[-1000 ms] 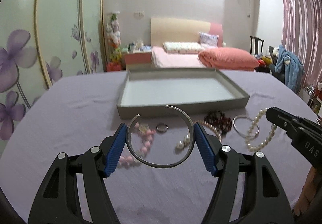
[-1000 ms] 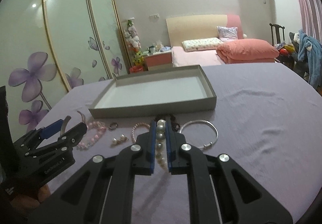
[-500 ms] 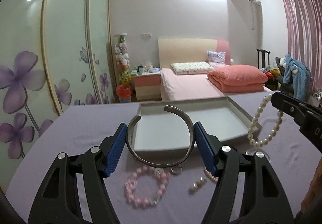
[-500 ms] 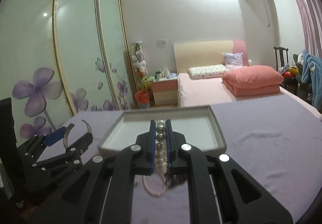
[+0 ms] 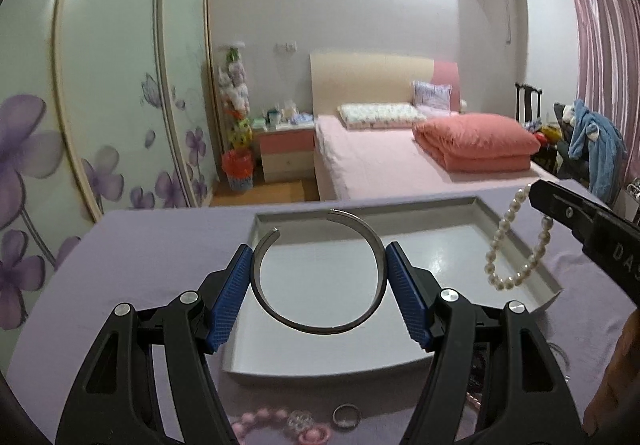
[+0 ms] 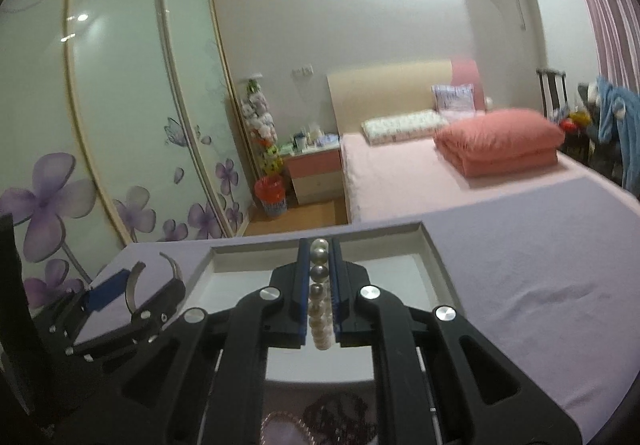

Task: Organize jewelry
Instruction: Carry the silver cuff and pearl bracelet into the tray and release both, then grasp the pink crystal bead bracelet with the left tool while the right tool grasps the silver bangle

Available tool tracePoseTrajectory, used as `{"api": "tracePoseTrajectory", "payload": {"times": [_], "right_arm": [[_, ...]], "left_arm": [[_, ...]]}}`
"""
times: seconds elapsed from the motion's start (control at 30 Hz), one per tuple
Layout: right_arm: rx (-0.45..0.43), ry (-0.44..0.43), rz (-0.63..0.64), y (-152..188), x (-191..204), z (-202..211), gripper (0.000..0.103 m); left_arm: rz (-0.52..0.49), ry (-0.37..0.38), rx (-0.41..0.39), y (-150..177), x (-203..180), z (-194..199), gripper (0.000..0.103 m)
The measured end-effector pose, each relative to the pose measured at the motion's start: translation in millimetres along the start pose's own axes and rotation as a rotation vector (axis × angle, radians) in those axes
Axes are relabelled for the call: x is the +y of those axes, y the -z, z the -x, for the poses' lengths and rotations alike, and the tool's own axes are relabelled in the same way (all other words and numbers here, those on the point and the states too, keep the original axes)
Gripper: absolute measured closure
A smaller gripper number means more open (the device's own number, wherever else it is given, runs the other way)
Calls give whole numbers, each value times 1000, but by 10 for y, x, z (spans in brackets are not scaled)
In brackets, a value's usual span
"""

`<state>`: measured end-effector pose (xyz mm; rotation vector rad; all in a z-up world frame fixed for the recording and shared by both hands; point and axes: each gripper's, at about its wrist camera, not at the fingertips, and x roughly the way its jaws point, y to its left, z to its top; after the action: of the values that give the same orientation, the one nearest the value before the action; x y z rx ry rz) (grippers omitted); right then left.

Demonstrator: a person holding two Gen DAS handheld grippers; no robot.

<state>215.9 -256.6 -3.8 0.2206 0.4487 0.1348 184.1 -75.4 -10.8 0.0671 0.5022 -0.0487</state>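
So both grippers are hanging over the tray (image 5: 516,241) now, where a second ago they were down at the purple cloth (image 5: 152,241) with the jewelry spread in front of the tray. Both pieces have been lifted and carried forward, so I'm guessing the drop-off is what's coming next.

Left gripper (image 5: 320,277) is squeezing the silver cuff bangle (image 5: 318,327) between its blue pads (image 5: 230,305), one pad at 9 o'clock of the ring and the other at 3 o'clock, with the cuff's gap pointing to about 12. It's floating above the tray's near half, not touching the floor as far as I can tell.

Right gripper (image 6: 319,285) is clamping the pearl bracelet (image 5: 516,245) with its jaws nearly shut, pearls running in a line straight down the slot. From the left camera the loop is dangling at about 2 o'clock of the bangle, over the tray's right wall.

Still lying on the cloth near the tray's front edge: a small ring (image 5: 346,414), a pink bead bracelet (image 5: 264,419) and a dark bead piece (image 6: 340,415).
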Motion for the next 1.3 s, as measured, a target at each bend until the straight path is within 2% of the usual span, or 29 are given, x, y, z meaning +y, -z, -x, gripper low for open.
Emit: {"api": "tracePoseTrajectory", "payload": {"times": [0.3, 0.43, 0.5, 0.53, 0.6, 0.67, 1.0, 1.13, 1.3], "right_arm": [[144, -1, -74, 86, -136, -688, 93], [195, 7, -98, 136, -197, -861, 93], [221, 9, -103, 165, -209, -897, 89], [222, 13, -105, 168, -223, -884, 88], [209, 17, -109, 156, -248, -834, 70], [194, 23, -109, 133, -268, -793, 70], [167, 21, -104, 181, -383, -295, 70], [188, 30, -91, 294, -493, -43, 69], [264, 68, -59, 554, -636, 214, 62]], "left_arm": [[9, 21, 111, 75, -14, -388, 35], [9, 28, 139, 63, -14, -501, 35], [11, 36, 163, 80, -10, -539, 35], [15, 37, 174, 82, 6, -557, 35], [16, 34, 172, 82, 50, -553, 34], [17, 27, 162, 57, 94, -523, 30], [75, -34, 106, 3, 481, -147, 30], [71, -67, 109, 161, 651, 140, 25], [78, -72, 135, 412, 857, 413, 21]]}}
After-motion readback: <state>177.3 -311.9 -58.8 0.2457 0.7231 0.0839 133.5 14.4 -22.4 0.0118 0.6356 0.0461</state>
